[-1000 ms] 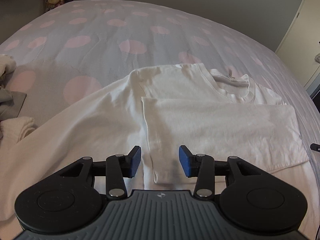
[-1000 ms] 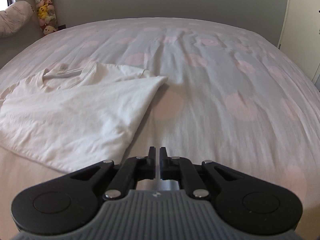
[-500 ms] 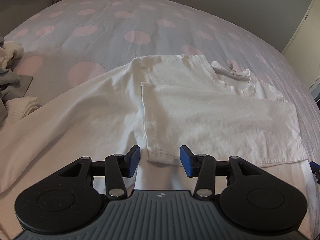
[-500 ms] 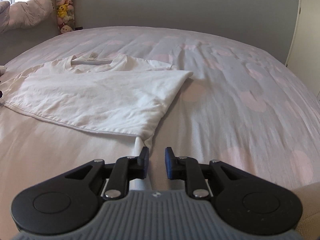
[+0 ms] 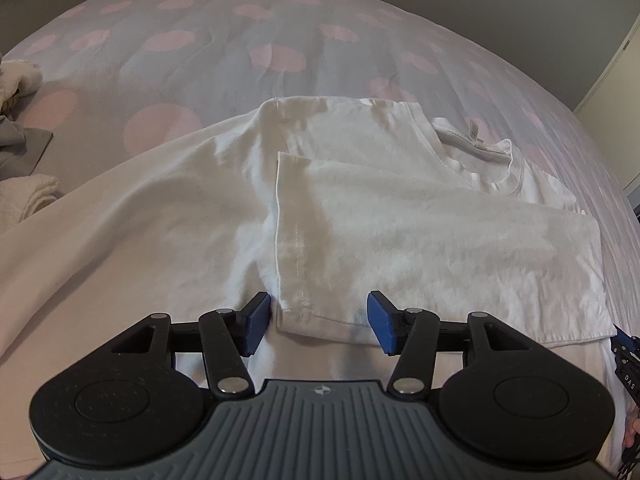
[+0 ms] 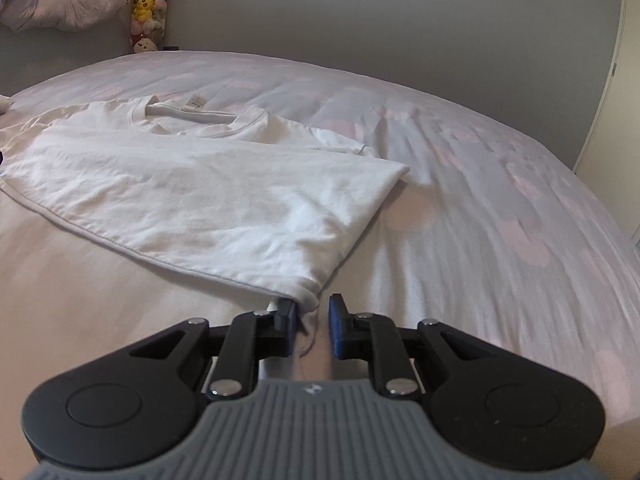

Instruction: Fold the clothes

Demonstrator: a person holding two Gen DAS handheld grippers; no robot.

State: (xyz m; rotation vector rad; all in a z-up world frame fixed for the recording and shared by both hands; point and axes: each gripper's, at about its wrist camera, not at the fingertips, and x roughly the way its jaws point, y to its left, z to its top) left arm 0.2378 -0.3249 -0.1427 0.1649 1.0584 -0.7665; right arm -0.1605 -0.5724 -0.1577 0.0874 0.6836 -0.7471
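A white T-shirt (image 5: 420, 232) lies on the bed, its lower half folded up over the chest, collar and tag at the far side. It also shows in the right wrist view (image 6: 192, 188). My left gripper (image 5: 318, 322) is open, its blue pads on either side of the near left corner of the folded layer. My right gripper (image 6: 313, 320) is open, with the near right corner of the folded layer between its jaws. The right gripper's tip shows at the right edge of the left wrist view (image 5: 624, 344).
The bed (image 6: 480, 200) has a pale cover with pink dots. A larger white cloth (image 5: 120, 240) lies under the shirt. Other clothes (image 5: 20, 152) are piled at the left. Plush toys (image 6: 148, 4) and a wall stand beyond the bed.
Both grippers moved forward to the near corners of the folded layer. The right gripper went from shut to open. The left stayed open.
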